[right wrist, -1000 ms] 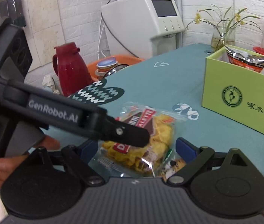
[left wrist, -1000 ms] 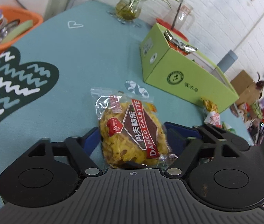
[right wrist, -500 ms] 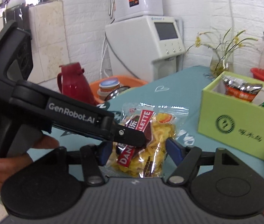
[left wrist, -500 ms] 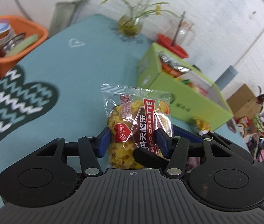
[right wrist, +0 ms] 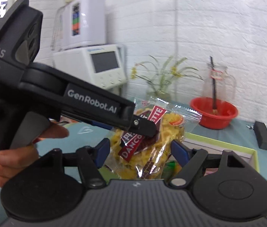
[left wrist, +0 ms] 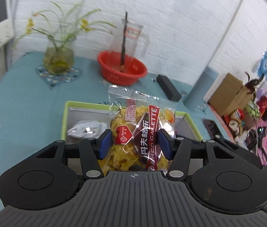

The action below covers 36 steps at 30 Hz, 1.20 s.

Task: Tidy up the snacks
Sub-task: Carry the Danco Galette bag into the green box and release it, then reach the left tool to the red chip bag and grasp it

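A clear packet of yellow snacks (left wrist: pixel 141 124) with a red and brown label hangs upright over the open green box (left wrist: pixel 64 121). My left gripper (left wrist: pixel 134 141) is shut on it, blue pads pressed into both sides. In the right wrist view the same packet (right wrist: pixel 171 130) sits between my right gripper's (right wrist: pixel 139 147) blue pads, which touch its sides while the jaws are opening slightly. The left gripper (right wrist: pixel 148 130) reaches in from the left, gripped by a hand (right wrist: pixel 10 157). A silver packet (left wrist: pixel 88 128) lies inside the box.
On the teal tablecloth behind the box stand a red basin (left wrist: pixel 122 70) with a glass jug, a glass vase of plants (left wrist: pixel 59 60), a black bar (left wrist: pixel 168 86) and a grey cylinder (left wrist: pixel 199 89). A white brick wall runs behind.
Both grippers closed on the packet where it lay on the table, lifted it and carried it toward the green box, which now lies beneath it.
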{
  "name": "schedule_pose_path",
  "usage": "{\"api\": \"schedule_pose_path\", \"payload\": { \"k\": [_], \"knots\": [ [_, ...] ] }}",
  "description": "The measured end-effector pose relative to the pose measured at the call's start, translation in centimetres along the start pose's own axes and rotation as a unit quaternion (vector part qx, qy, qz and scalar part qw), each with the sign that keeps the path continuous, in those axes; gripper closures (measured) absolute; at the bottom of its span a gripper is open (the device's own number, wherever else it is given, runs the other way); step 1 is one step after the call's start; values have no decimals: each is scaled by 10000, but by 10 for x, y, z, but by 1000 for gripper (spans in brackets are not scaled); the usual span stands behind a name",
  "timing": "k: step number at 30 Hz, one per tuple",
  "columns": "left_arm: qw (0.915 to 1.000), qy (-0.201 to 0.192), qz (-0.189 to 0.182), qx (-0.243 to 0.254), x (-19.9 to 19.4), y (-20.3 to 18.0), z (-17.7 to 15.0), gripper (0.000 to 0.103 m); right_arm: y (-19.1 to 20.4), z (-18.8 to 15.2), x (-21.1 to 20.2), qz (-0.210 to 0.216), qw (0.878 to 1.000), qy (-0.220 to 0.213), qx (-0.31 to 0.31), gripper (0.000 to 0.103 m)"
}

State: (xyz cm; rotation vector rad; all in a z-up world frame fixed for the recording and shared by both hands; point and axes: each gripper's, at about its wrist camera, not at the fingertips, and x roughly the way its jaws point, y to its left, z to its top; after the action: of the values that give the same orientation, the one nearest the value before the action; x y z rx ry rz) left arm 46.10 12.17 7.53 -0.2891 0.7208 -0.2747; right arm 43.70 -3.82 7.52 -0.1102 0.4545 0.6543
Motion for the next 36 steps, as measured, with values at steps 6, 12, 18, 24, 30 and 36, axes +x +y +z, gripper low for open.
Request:
{"api": "schedule_pose_path", "payload": {
  "k": [6, 12, 18, 24, 30, 36],
  "knots": [
    [9991, 414, 77, 106, 56, 4, -8, 61, -31, -15, 42, 43, 9976, 594, 340, 19],
    [9996, 222, -81, 147, 31, -1, -14, 40, -30, -18, 17, 223, 9975, 345, 582, 12],
    [9983, -516, -174, 195, -54, -4, -43, 24, -12, -46, -68, -150, 9981, -267, 542, 8],
    [9983, -209, -528, -123, -80, -4, -113, 24, 5, -118, -114, -282, 9941, 80, 1042, 9],
    [9938, 698, -835, -236, -41, -28, -143, 37, 11, -147, -114, -451, 9912, 411, 1171, 9],
    [9883, 1275, -831, 118, 2, -66, -143, 56, 15, -147, -115, -130, 9932, 417, 1079, 9]
  ]
}}
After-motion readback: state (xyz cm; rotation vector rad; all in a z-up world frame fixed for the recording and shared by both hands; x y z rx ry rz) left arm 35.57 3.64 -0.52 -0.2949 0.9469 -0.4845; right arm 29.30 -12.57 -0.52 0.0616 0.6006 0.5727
